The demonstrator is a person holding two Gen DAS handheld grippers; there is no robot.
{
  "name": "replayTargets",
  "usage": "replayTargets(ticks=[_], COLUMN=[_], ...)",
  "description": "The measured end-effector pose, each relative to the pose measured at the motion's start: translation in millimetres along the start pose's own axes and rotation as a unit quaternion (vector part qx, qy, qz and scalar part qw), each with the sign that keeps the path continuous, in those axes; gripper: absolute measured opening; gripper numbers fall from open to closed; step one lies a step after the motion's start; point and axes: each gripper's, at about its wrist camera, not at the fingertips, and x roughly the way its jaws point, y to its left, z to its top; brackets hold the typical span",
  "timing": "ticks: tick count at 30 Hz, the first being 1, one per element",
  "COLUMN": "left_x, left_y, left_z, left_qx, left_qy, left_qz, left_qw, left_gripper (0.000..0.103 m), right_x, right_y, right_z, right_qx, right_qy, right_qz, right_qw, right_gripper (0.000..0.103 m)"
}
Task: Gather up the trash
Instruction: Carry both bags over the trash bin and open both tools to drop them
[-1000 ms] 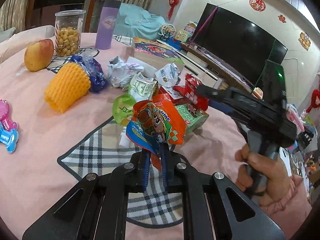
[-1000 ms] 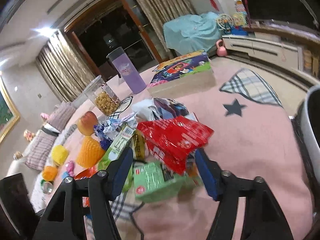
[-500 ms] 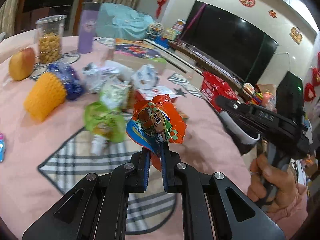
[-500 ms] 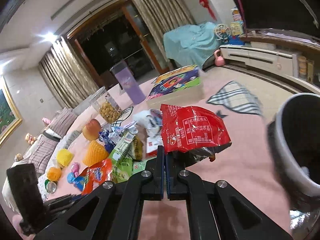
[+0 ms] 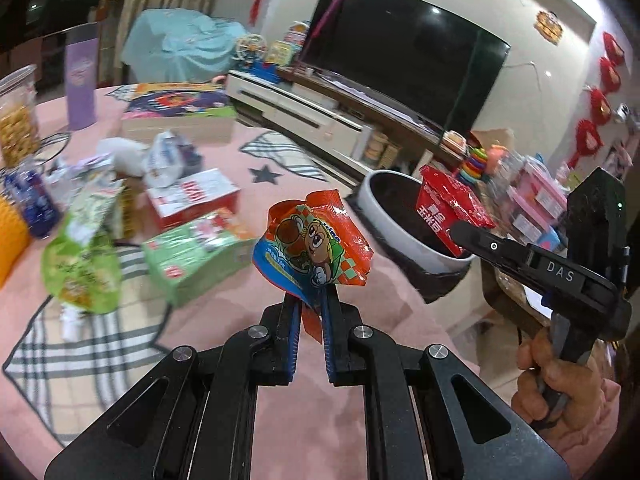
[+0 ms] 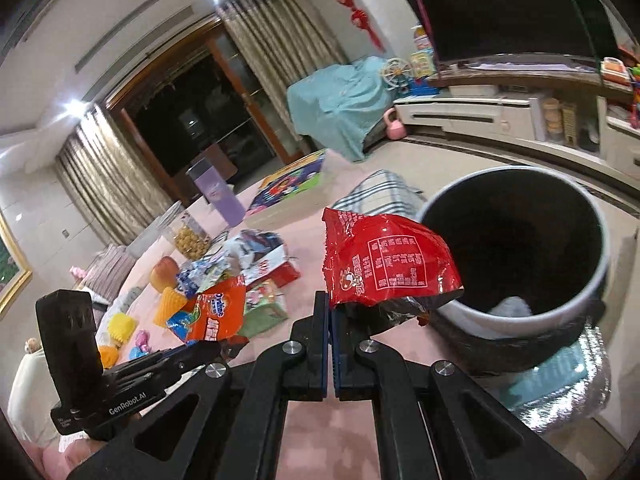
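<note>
My left gripper is shut on an orange cartoon snack wrapper and holds it above the pink table. It also shows in the right wrist view. My right gripper is shut on a red snack bag, held at the near rim of the white trash bin with a black liner. In the left wrist view the red bag hangs over the bin, beyond the table's right edge.
More wrappers and boxes lie on the table: a green box, a red-white box, a green pouch. A purple tumbler, snack jar, apple and a picture box stand farther back.
Both grippers have swung right toward the bin with their wrappers. The right gripper, open around the red bag a second ago, closed on it and lifted it to the bin's rim.
</note>
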Motion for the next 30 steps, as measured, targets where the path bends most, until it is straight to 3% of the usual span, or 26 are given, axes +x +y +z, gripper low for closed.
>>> replayTargets(ticks=[17, 30], left_x=[49, 80], left_y=[-62, -94], left_z=[24, 47], left_qx=[0.041, 0.071], left_qy=[0.026, 0.036], left_qz=[-0.025, -0.030], left_qw=[0.9985, 0.9963], left_gripper=[0.009, 0.009], right_x=[-19, -15], right_y=[-63, -87], right_z=[14, 26], right_qx=[0.036, 0.043], right_qy=[-0.003, 0.002], right_qz=[-0.024, -0.031], right_qw=[0.999, 0.999], right_gripper=[0.001, 0.001])
